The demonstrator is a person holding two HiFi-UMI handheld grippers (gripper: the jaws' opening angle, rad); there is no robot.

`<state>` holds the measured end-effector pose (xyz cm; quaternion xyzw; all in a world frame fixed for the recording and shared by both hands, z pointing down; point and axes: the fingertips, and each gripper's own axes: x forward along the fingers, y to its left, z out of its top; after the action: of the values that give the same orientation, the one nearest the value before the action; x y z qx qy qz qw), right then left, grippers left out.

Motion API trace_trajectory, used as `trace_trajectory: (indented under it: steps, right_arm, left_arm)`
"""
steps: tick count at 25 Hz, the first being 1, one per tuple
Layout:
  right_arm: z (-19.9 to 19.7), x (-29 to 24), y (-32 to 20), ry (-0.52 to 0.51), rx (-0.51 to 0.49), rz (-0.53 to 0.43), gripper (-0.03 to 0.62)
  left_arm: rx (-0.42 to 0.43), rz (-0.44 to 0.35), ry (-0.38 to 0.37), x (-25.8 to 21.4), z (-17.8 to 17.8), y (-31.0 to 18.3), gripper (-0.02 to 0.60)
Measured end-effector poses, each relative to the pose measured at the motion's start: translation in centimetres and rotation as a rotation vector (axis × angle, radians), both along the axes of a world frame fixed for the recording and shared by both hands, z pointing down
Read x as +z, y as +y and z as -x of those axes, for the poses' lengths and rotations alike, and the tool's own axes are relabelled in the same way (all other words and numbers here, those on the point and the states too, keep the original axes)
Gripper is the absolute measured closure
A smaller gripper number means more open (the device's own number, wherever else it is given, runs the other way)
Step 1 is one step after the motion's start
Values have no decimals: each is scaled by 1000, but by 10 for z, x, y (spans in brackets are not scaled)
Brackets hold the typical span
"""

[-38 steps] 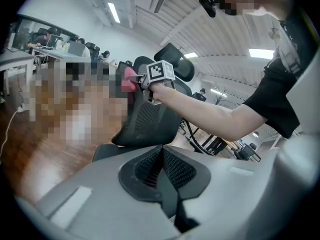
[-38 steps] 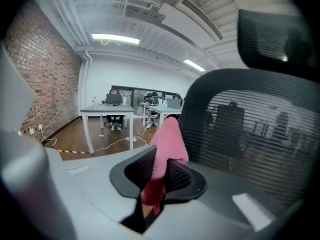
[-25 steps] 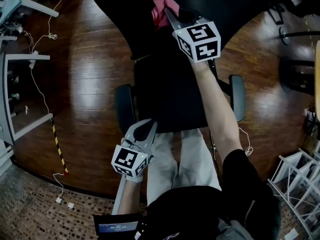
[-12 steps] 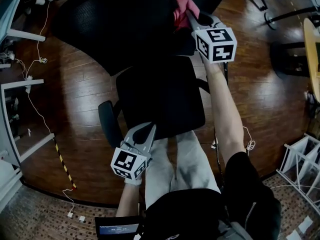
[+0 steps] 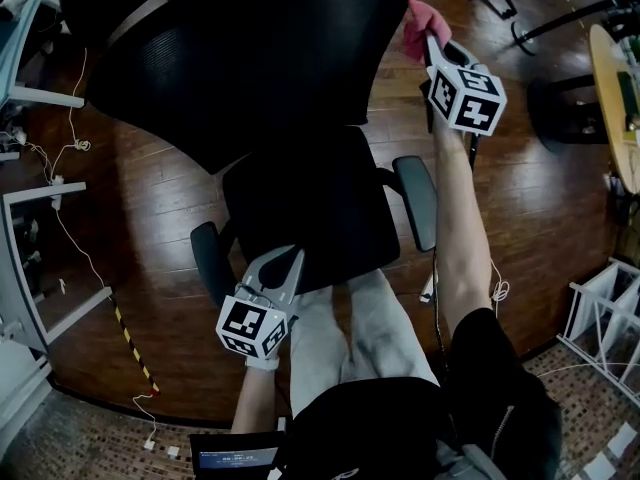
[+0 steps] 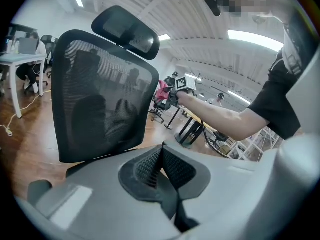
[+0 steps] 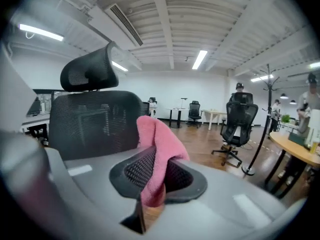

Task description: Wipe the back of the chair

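Head view: I see the chair back (image 5: 250,58), black mesh, filling the top of the frame, with the seat (image 5: 310,208) below it. My right gripper (image 5: 428,40) is held out at the back's right edge, with a pink cloth (image 5: 420,18) at its tip. The cloth sits just beside that edge; whether it touches the mesh I cannot tell from up here. My left gripper (image 5: 292,263) hangs low over the seat's near edge, well apart from the back. Wooden floor (image 5: 150,188) all round.

Left gripper view: the left gripper (image 6: 161,153) has its jaws pressed together with nothing between them. The back (image 6: 100,99) stands upright ahead, with the headrest (image 6: 127,31) on top. Past its right edge I can see the right gripper (image 6: 175,91) and the cloth (image 6: 162,90).

Right gripper view: the right gripper (image 7: 152,169) is pinching the cloth (image 7: 156,144), which bunches up above the jaws. The back (image 7: 92,124) and headrest (image 7: 90,69) lie to the left of the cloth, close by. A second chair (image 7: 240,116) stands far off across the room.
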<state>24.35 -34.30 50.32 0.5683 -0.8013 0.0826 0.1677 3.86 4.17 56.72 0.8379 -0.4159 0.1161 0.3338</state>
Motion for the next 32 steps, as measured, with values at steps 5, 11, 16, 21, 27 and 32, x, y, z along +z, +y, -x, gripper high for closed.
trace_trajectory:
  steps: [5, 11, 16, 21, 27, 32]
  right_arm:
    - [-8, -21, -10, 27, 27, -12, 553]
    - [70, -38, -7, 163, -84, -47, 553]
    - [152, -39, 8, 183, -204, -53, 553]
    - [257, -33, 38, 201, -357, -52, 553]
    - [359, -30, 70, 199, -472, -66, 553]
    - [424, -28, 99, 187, -565, -63, 553]
  left_arm:
    - [11, -17, -1, -17, 5, -5, 589]
    - [-8, -44, -1, -34, 28, -11, 589]
    - [-43, -59, -2, -43, 59, -13, 589]
    - [-92, -74, -8, -54, 95, -4, 589]
    - [-166, -78, -8, -60, 141, 10, 589]
    - [-210, -74, -3, -61, 171, 18, 589]
